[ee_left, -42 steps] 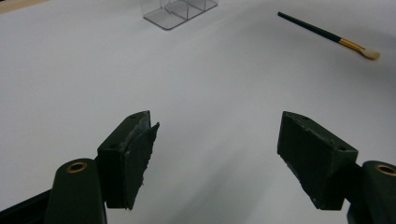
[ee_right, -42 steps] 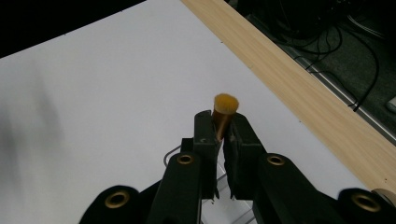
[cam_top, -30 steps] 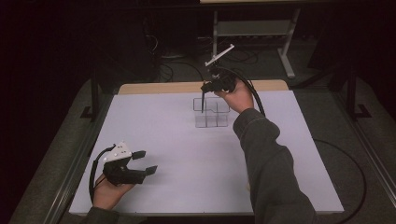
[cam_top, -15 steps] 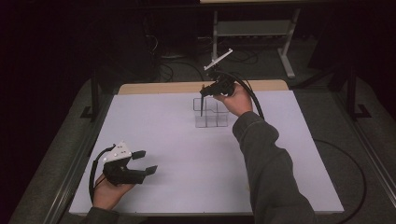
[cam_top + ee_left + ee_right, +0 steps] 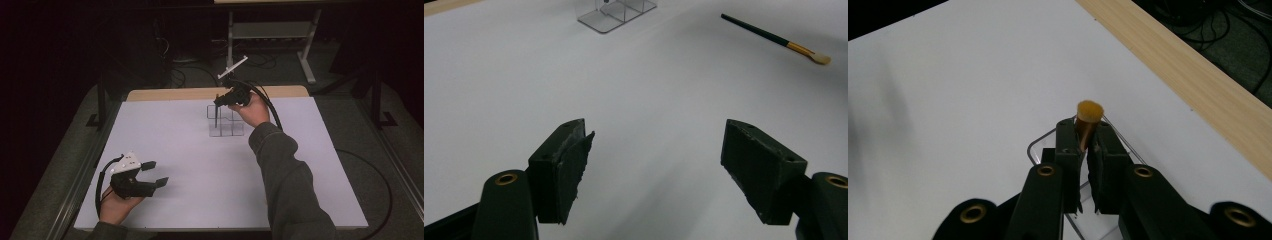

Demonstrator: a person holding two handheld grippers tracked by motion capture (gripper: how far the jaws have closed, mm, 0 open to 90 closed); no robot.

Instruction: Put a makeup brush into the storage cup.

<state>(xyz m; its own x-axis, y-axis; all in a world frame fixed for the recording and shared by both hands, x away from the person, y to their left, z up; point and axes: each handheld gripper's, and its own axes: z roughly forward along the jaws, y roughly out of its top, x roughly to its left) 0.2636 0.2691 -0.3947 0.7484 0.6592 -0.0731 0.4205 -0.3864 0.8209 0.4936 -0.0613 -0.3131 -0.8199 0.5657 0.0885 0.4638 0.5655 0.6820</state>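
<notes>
Since the right gripper (image 5: pixel 1088 150) pinches a brush (image 5: pixel 1089 117) upright over the clear organizer (image 5: pixel 225 121) at the far middle of the table (image 5: pixel 200 200), bristle end up in the right gripper view, the handle should go straight down into one compartment (which one, I cannot tell) before the jaws part. The left gripper (image 5: pixel 656 165) rests spread and empty near the front edge; a second brush (image 5: pixel 774 37) lies flat on the table.

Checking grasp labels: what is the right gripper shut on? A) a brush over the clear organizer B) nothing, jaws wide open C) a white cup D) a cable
A: the right gripper is clamped on a brush above the clear organizer.
</notes>
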